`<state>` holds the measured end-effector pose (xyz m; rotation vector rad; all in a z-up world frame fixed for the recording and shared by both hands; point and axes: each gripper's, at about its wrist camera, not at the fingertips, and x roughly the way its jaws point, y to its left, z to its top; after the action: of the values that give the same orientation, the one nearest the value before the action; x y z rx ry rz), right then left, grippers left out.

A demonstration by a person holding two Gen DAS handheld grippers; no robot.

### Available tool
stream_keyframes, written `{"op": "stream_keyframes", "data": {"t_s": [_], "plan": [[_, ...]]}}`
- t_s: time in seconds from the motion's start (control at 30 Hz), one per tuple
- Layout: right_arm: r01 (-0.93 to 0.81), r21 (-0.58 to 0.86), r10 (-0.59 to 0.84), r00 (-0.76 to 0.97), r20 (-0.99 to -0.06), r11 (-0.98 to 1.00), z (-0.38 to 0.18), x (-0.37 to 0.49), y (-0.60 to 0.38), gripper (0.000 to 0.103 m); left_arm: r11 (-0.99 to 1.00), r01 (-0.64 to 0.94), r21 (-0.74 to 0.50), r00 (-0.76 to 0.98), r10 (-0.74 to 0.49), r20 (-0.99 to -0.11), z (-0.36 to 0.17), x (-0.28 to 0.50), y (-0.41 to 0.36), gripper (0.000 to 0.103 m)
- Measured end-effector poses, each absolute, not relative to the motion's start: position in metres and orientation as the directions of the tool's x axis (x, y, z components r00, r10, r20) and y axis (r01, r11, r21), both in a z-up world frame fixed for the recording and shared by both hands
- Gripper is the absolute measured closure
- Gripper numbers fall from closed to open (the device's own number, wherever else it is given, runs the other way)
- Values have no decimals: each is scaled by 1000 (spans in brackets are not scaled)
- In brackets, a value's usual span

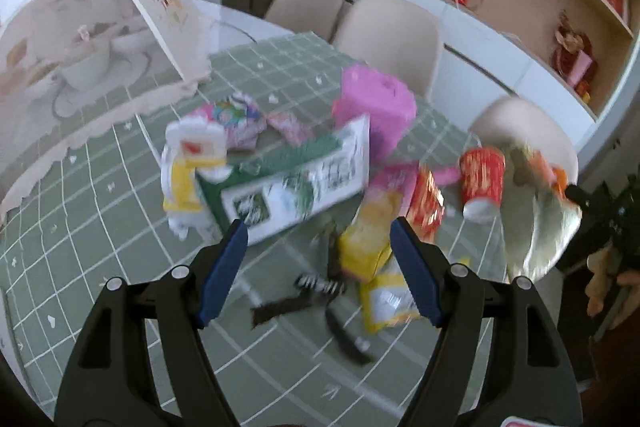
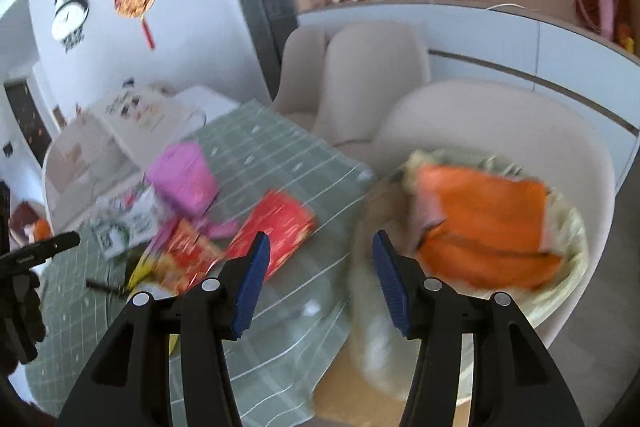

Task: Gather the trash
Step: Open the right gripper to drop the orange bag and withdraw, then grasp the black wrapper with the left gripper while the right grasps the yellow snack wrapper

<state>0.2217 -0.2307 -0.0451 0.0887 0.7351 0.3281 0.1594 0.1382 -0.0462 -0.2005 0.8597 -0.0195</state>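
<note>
Litter lies blurred on the green checked tablecloth (image 1: 100,219): a green and white carton (image 1: 296,183), a white and yellow bottle (image 1: 192,167), a yellow packet (image 1: 366,247), a red cup (image 1: 482,183), a red wrapper (image 1: 428,203) and a black wrapper (image 1: 304,297). My left gripper (image 1: 318,223) hangs open above the carton and yellow packet, holding nothing. My right gripper (image 2: 320,235) is open and empty, at the table's edge. Just right of it a pale translucent bag (image 2: 568,227) sits on a beige chair, with an orange packet (image 2: 484,231) inside. The red cup (image 2: 276,227) lies just left of it.
A pink box (image 1: 372,103) stands behind the litter. A mesh food cover (image 1: 100,47) over dishes fills the table's left. Beige chairs (image 1: 388,35) line the far side, with a white sideboard and shelves behind. The left gripper (image 2: 40,251) shows at the right wrist view's left edge.
</note>
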Motion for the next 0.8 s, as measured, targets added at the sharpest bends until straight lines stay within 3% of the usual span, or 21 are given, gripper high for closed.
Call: {"op": "stream_keyframes", "data": {"t_s": [0.2, 0.33, 0.43, 0.5, 0.6, 0.8], "plan": [[-243, 141, 272, 675, -686, 960, -49, 191, -194, 53, 989, 101, -110, 614, -149, -775, -39, 157, 140, 33], [-259, 133, 278, 684, -675, 957, -51, 196, -194, 53, 980, 154, -124, 595, -192, -780, -38, 162, 143, 33], [-217, 150, 259, 663, -702, 964, -58, 207, -195, 53, 990, 91, -110, 605, -142, -783, -60, 162, 142, 35], [-232, 193, 299, 650, -698, 953, -60, 205, -195, 53, 973, 83, -213, 579, -221, -785, -79, 159, 142, 35], [-228, 111, 239, 673, -700, 967, -59, 197, -188, 53, 980, 126, -154, 576, -199, -793, -93, 157, 133, 35], [-216, 155, 260, 656, -708, 964, -67, 193, -185, 53, 979, 167, -117, 539, -190, -820, -109, 163, 133, 43]]}}
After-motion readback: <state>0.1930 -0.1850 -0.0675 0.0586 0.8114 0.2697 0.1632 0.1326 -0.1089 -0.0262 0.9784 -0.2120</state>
